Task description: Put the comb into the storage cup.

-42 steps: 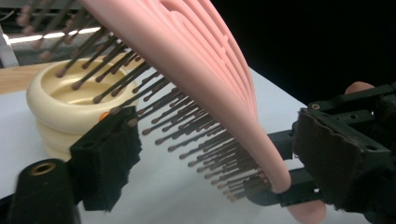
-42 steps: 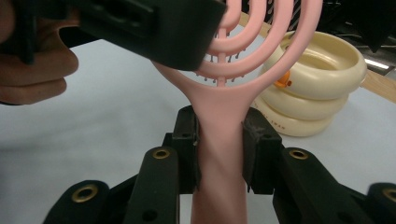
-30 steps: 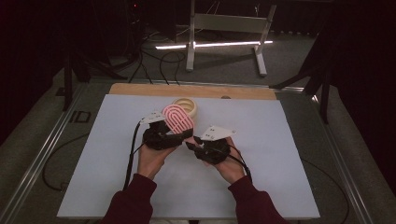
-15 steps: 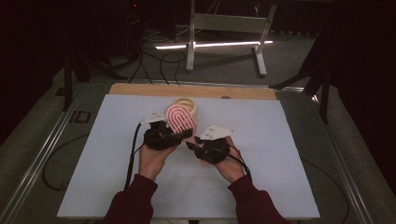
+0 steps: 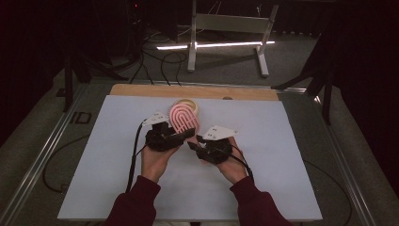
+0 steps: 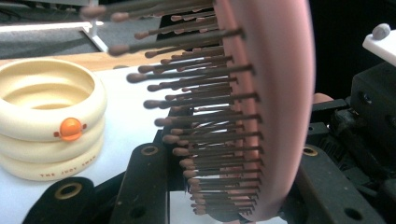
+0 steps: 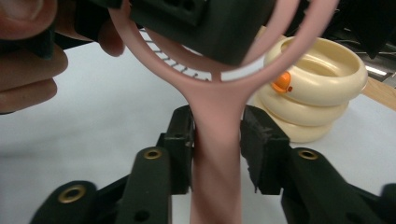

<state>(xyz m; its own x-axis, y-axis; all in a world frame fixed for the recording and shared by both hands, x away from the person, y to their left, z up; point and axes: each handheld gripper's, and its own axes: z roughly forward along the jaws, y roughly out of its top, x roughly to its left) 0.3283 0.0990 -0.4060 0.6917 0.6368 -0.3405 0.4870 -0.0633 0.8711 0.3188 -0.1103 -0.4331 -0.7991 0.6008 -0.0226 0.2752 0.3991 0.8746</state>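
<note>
The pink hairbrush (image 5: 182,119) is held up off the table between the two grippers, its oval head tilted up and away from the person, bristles (image 6: 205,116) facing the person's left. In the left gripper view the head (image 6: 275,93) stands edge-on between that gripper's own jaws, and the left gripper (image 5: 176,138) is clamped on the lower part of the head, the pads pressing it from both sides.

The brush's handle (image 7: 217,154) runs back between the jaws of the right gripper (image 5: 196,142). Those jaws have just been opening: the left pad lies at the handle, while a thin gap shows between the handle and the right pad, so the right gripper stands narrow around the handle without squeezing it.

Just beyond the tips of both grippers, behind the brush head, a cream holder of stacked rings (image 5: 189,104) with an orange dot (image 6: 70,129) stands on the white tabletop (image 5: 282,155). The person's hands (image 5: 155,162) cradle the grippers from below, dark red sleeves (image 5: 136,202) behind them.
</note>
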